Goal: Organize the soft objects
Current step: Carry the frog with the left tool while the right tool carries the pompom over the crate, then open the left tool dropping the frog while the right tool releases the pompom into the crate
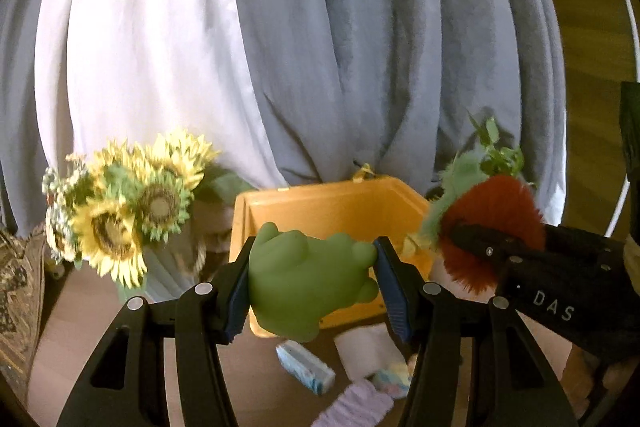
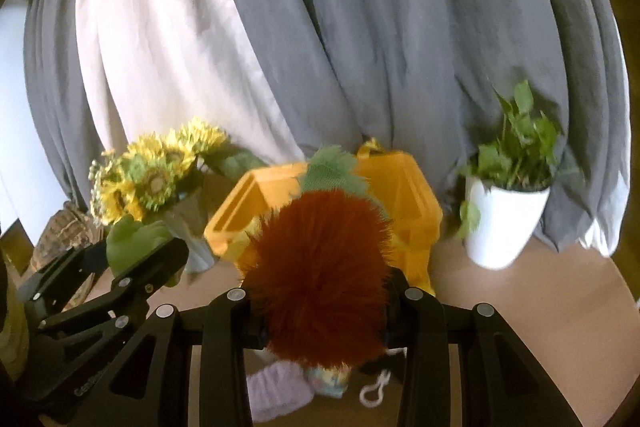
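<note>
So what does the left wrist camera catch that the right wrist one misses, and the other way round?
Only the left wrist view shows the pale blue packet lying on the table. Only the right wrist view shows the leafy plant in a white pot. Both share the orange plastic bin, the sunflower bouquet, the left gripper holding a squishy green toy and the right gripper holding a furry red toy.

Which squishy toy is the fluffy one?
The red toy in the right claw is fluffy, with long fuzzy fur and a green leaf on top. The green toy in the left claw looks smooth.
</note>
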A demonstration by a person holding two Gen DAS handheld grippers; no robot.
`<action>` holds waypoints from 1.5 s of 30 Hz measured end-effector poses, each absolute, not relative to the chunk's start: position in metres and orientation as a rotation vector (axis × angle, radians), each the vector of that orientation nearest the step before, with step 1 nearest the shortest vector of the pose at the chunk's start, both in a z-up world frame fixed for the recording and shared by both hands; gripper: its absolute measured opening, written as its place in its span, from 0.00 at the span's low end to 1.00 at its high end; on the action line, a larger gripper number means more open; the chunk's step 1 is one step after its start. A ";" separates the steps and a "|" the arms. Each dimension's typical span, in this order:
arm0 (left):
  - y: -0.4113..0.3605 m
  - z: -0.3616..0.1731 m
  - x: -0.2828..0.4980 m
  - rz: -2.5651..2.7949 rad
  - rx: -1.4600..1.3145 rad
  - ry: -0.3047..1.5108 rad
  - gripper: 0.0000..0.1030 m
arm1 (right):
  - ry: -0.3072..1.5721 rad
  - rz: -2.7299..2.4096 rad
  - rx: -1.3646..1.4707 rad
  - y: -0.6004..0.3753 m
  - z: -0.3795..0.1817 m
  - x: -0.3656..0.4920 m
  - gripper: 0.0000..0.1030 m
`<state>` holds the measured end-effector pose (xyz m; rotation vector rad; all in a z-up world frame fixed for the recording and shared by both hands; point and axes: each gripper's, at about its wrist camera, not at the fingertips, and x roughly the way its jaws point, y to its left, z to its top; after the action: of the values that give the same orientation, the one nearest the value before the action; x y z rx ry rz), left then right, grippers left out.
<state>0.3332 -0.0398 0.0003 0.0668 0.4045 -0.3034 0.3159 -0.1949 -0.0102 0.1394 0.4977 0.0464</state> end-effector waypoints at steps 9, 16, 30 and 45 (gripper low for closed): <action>-0.050 0.016 0.377 -0.283 0.085 0.372 0.54 | 0.479 0.084 0.162 -0.211 0.001 0.364 0.38; -0.058 0.020 0.410 -0.253 0.121 0.371 0.54 | 0.504 0.095 0.169 -0.214 0.003 0.406 0.38; -0.072 -0.006 0.491 -0.270 0.145 0.534 0.54 | 0.698 0.082 0.125 -0.226 -0.023 0.489 0.39; -0.081 -0.047 0.545 -0.294 0.166 0.791 0.71 | 0.887 0.062 0.025 -0.234 -0.053 0.538 0.52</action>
<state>0.5449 -0.0812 -0.0466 0.1661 0.7908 -0.2940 0.5377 -0.2338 -0.0531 0.0250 0.8873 0.0618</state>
